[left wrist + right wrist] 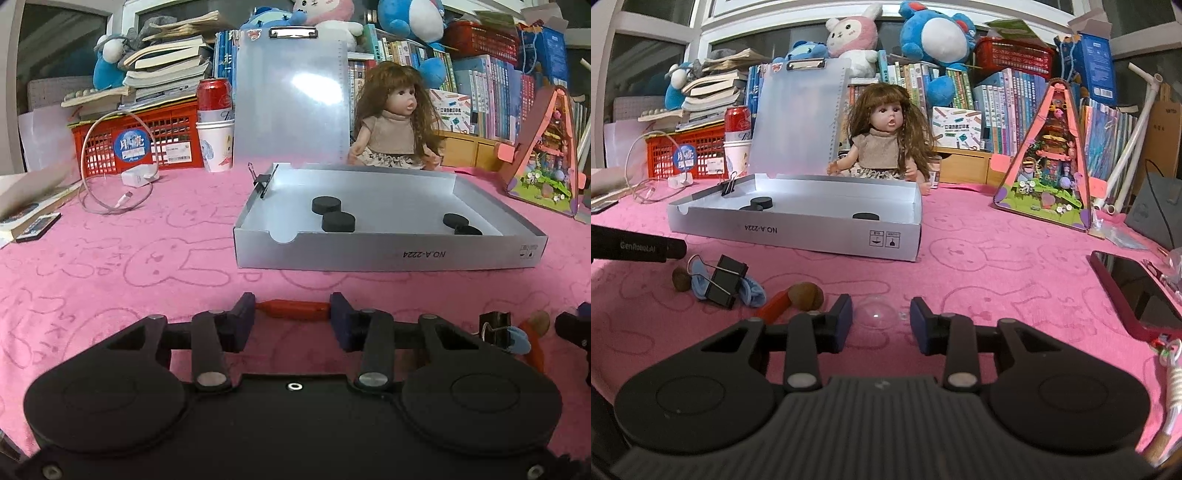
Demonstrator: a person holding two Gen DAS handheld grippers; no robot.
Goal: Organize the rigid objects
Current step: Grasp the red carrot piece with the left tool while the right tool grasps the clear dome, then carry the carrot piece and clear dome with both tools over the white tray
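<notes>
A grey cardboard box (388,254) lies open on the pink cloth and holds several black discs (338,221); it also shows in the right wrist view (798,232). My left gripper (291,312) is open, its fingers either side of a red pen-like object (291,309) lying on the cloth. My right gripper (881,315) is open around a small clear dome (877,314). A black binder clip (724,280) on a blue cloth piece, two brown nuts (805,295) and an orange stick (774,304) lie to its left.
A binder clip (264,182) is clipped on the box's left wall. A doll (395,118), clipboard (291,99), red can on paper cups (214,122), red crate and cable stand behind. A toy house (1052,162) and a phone (1134,291) are at right.
</notes>
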